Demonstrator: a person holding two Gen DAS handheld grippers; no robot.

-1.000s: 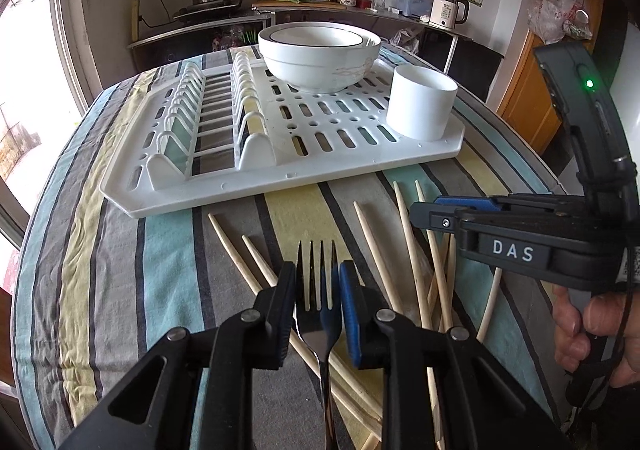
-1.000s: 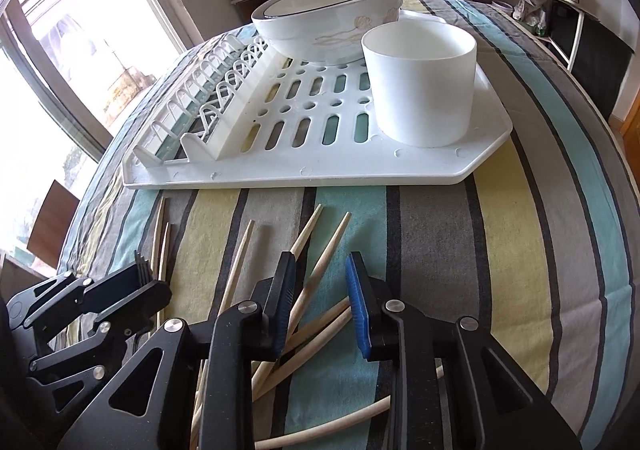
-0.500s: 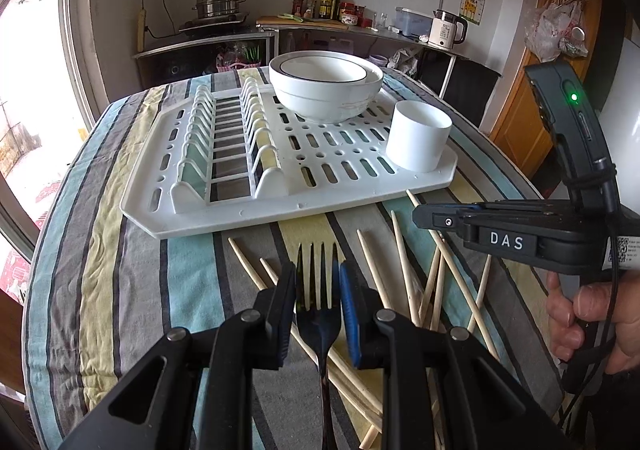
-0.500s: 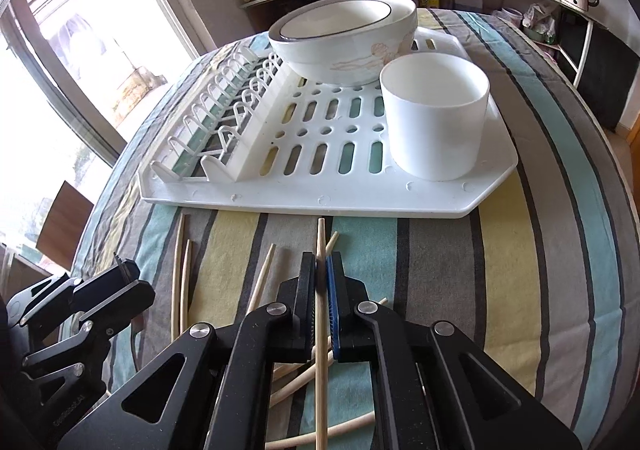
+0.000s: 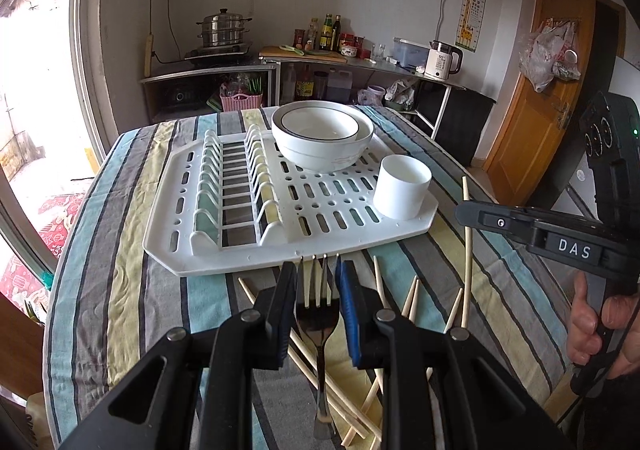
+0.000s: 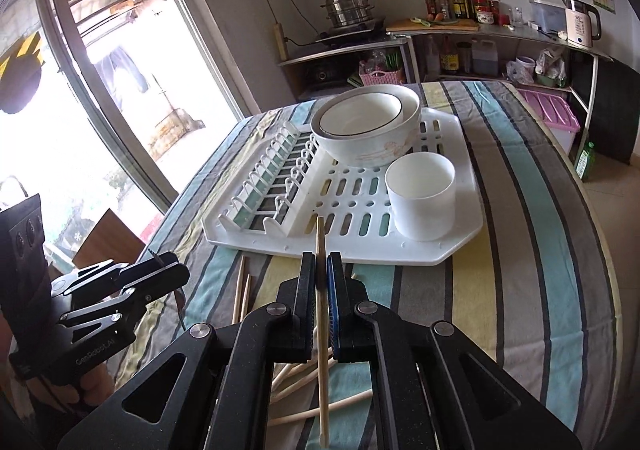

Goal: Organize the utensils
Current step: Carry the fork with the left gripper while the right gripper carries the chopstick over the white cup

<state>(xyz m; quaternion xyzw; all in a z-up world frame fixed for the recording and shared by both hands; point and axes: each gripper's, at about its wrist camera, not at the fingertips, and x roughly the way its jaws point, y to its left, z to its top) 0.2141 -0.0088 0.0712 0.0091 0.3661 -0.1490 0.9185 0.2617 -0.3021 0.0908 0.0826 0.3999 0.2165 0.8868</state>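
Kitchen shelving with a steel steamer pot [image 5: 224,29] and a white electric kettle [image 5: 442,59] lines the far wall behind a table under a striped cloth [image 5: 120,250] of grey, teal and pale yellow. On that cloth sits a white slotted plastic dish rack [image 5: 288,205], its ribbed plate slots on the left side. Two nested white ceramic bowls with dark rims [image 5: 322,137] rest on the flat part of the rack, and a plain white cylindrical cup [image 6: 420,195] stands at the rack's near right corner. Loose pale wooden chopsticks [image 5: 412,296] lie scattered on the cloth in front of the rack.

Lifted above them, the left gripper [image 5: 318,292] stands narrowly parted, its black and blue pads pressed against the head of a silver metal fork [image 5: 318,324], whose tines point toward the rack's near edge and whose handle hangs down below. The right gripper [image 6: 320,290] is clamped almost fully closed on a single wooden chopstick [image 6: 321,330], which is held clear of the table, its tip reaching over the rack's front edge. A person's hand [image 5: 600,330] grips the right tool's handle.
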